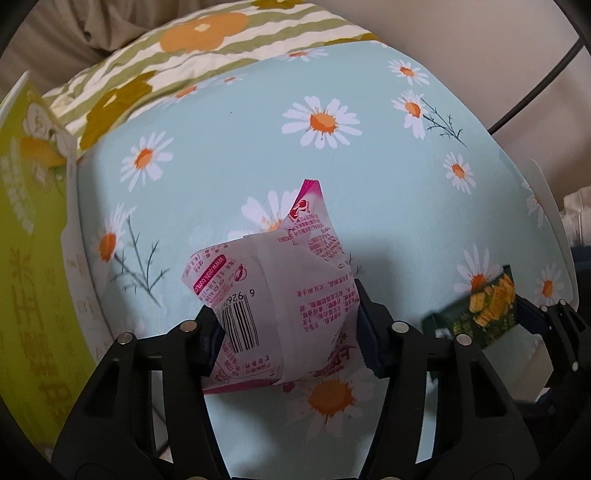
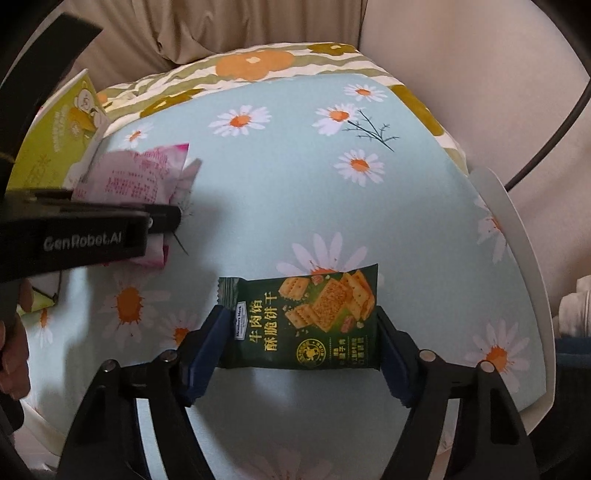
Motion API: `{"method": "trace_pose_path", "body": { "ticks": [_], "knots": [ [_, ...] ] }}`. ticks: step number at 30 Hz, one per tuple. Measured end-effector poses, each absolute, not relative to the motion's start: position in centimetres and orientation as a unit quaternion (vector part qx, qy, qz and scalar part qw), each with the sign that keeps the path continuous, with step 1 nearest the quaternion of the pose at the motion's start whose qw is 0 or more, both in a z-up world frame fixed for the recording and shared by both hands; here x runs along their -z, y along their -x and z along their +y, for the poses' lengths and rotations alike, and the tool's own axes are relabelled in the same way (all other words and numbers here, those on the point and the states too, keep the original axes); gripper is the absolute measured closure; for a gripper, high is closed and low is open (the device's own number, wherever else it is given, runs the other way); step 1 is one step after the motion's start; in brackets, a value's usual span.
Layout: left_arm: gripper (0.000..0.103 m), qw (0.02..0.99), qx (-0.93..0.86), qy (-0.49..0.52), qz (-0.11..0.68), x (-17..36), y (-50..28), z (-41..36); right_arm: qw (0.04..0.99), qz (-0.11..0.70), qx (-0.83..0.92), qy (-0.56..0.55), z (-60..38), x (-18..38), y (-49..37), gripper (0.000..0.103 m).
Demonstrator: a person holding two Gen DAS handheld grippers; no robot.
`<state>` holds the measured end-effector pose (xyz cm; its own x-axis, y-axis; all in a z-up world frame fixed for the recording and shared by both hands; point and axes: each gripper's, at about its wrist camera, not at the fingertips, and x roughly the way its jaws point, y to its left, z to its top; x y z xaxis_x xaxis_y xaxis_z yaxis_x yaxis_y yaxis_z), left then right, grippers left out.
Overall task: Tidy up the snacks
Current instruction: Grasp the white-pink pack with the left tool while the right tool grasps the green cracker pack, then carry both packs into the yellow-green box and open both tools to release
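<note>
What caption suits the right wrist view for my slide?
Right hand-held gripper holds a green cracker packet above the daisy-print cloth.

Work surface: pale blue cloth w/ white-and-orange daisy print [image 1: 258, 155], spread flat under soft, dim indoor light. Behind it, touching its far edge: a cushion w/ green-and-white stripes and orange flowers [image 2: 258, 70]; beige curtain folds [image 2: 177, 33] hang at rear, plain off-white wall [image 2: 461, 55] to the right. A dark cable [image 1: 535, 70] curves across that wall; white curved edge [image 2: 517, 236] borders the cloth at right.
</note>
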<state>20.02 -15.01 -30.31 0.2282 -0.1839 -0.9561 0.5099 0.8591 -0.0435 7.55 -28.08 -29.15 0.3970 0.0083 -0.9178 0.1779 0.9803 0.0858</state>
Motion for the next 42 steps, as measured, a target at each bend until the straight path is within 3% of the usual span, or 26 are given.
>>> {"method": "trace_pose_path", "body": {
  "ticks": [8, 12, 17, 31, 42],
  "knots": [
    [0.053, 0.775, 0.214, -0.121, 0.582, 29.6, -18.9, -13.9, 0.825, 0.524, -0.009, -0.213, -30.5, 28.7, -7.2, 0.076],
    [0.053, 0.777, 0.208, -0.112, 0.584, 29.4, -18.4, -13.5, 0.808, 0.512, -0.062, -0.284, -31.3, 29.1, -7.7, 0.083],
    [0.053, 0.784, 0.196, -0.104, 0.580, 28.4, -17.8, -12.9, 0.809, 0.501, -0.095, -0.294, -31.2, 28.3, -7.7, 0.091],
    [0.053, 0.822, 0.189, -0.055, 0.534, 20.6, -16.7, -11.7, 0.844, 0.448, -0.137, -0.261, -32.0, 21.7, -8.0, 0.095],
    [0.053, 0.874, 0.151, 0.003, 0.462, 10.4, -17.3, -6.2, 0.882, 0.372, -0.205, -0.204, -29.3, 10.7, -11.3, 0.095]
  ]
}}
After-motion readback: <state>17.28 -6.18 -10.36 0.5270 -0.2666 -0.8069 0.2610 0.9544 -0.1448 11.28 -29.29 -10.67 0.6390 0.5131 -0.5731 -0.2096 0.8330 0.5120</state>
